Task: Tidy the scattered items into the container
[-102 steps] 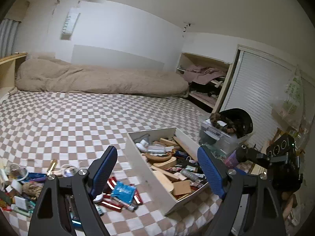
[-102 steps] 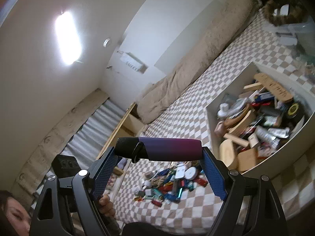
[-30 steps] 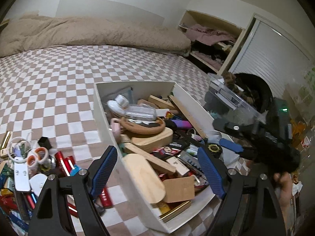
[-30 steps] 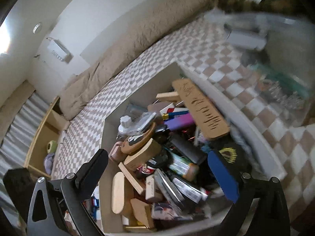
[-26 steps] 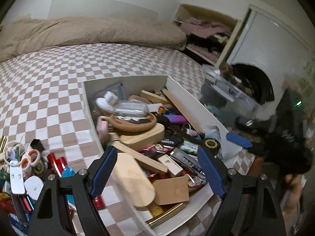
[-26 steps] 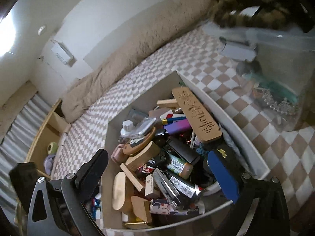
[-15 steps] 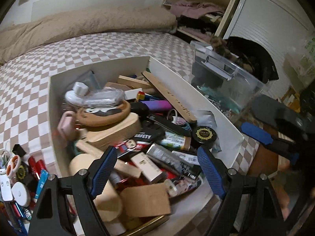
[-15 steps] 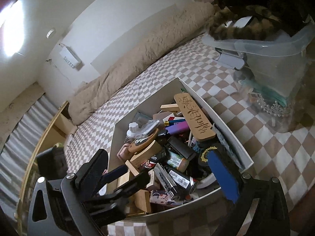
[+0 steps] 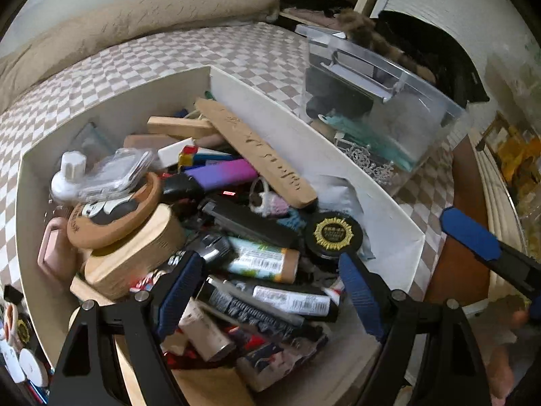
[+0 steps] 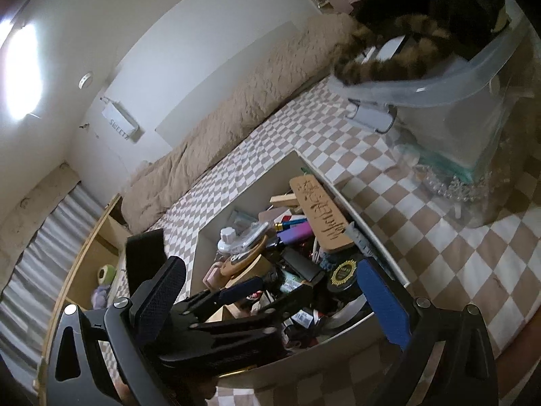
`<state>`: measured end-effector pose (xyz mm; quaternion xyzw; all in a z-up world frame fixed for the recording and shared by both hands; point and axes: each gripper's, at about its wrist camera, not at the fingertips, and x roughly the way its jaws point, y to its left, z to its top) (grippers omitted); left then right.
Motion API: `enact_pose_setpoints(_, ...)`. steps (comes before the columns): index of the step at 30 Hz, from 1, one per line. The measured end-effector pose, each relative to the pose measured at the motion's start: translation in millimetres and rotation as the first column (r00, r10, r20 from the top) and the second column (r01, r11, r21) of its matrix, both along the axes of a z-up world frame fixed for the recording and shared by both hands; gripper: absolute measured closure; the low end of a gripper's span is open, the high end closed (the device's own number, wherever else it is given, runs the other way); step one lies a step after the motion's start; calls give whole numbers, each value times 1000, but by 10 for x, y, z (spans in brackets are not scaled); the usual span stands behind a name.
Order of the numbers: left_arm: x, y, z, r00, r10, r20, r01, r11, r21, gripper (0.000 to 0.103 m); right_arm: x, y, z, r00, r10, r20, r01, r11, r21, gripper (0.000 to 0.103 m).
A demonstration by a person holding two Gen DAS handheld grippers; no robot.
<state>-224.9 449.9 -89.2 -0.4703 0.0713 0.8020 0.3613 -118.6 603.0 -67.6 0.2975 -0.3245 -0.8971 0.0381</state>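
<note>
A white open box (image 9: pixel 389 209) (image 10: pixel 378 240) on the checkered bed is heaped with items: a purple-pink lighter (image 9: pixel 216 174) (image 10: pixel 296 233), a long wooden plaque (image 9: pixel 257 154) (image 10: pixel 321 215), wooden blocks, tubes, a black round tin (image 9: pixel 333 233). My left gripper (image 9: pixel 270 291) is open and empty, low over the front of the box; it shows in the right wrist view (image 10: pixel 267 287). My right gripper (image 10: pixel 270 291) is open and empty, just outside the box's near right side; one blue finger (image 9: pixel 470 233) shows in the left wrist view.
A clear plastic bin (image 9: pixel 382 101) (image 10: pixel 449 108) with dark fur on top stands right of the box. A few loose items (image 9: pixel 20 348) lie on the bed at the box's left. A beige duvet (image 9: pixel 135 23) lies along the far wall.
The right gripper carried the purple lighter, let it go in the box and drew back. The left gripper moved forward and down over the box.
</note>
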Motion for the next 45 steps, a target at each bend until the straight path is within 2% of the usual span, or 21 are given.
enact_pose_setpoints(4, 45, 84, 16, 999, -32, -1, 32, 999, -11, 18, 17, 16, 32, 1000, -1, -10, 1, 1000, -8, 2)
enact_pose_setpoints(5, 36, 93, 11, 999, -36, 8, 36, 999, -10, 11, 20, 20, 38, 1000, -3, -10, 3, 1000, -7, 2)
enact_pose_setpoints(7, 24, 105, -14, 999, -40, 28, 40, 999, -6, 3, 23, 26, 44, 1000, -2, -12, 2, 1000, -10, 2)
enact_pose_setpoints(8, 22, 103, -20, 999, -40, 32, 40, 999, -4, 3, 27, 31, 45, 1000, -4, -13, 4, 1000, -12, 2)
enact_pose_setpoints(13, 9, 51, -25, 999, -17, 45, 17, 1000, -8, 2, 43, 32, 52, 1000, -12, -9, 13, 1000, 4, 2)
enact_pose_setpoints(16, -7, 9, -35, 997, -5, 83, 4, 1000, 8, 0, 56, 30, 46, 1000, -21, -2, 21, 1000, 13, 2)
enact_pose_setpoints(20, 6, 2, -21, 994, -19, 106, 16, 1000, 23, 0, 70, 35, 51, 1000, -24, -4, 24, 1000, 6, 2)
enact_pose_setpoints(29, -4, -34, 63, 980, -60, 191, 40, 993, 107, 0, 93, 35, 150, 1000, -25, -16, 26, 1000, 16, 2)
enact_pose_setpoints(32, -29, -116, 107, 980, -36, 195, 10, 991, 132, 1, 100, 45, 160, 999, -30, -15, 31, 999, 19, 2)
enact_pose_setpoints(34, -41, -169, 132, 982, -3, 186, -22, 991, 131, 3, 104, 55, 152, 999, -33, -14, 33, 999, 12, 2)
enact_pose_setpoints(37, 6, -245, 160, 986, 41, 161, -64, 989, 135, 15, 120, 42, 144, 999, -31, -12, 31, 1000, 3, 2)
enact_pose_setpoints(39, 77, -316, 181, 988, 61, 139, -82, 985, 154, 15, 139, 16, 153, 1000, -25, -15, 25, 1000, 8, 2)
enact_pose_setpoints(42, 268, -511, 266, 994, 98, 50, -106, 976, 190, 13, 171, -32, 179, 1000, -23, -20, 23, 999, 26, 2)
enact_pose_setpoints(45, 428, -769, 346, 988, 149, -35, -137, 965, 222, 8, 188, -88, 201, 1000, -16, -26, 17, 999, 38, 2)
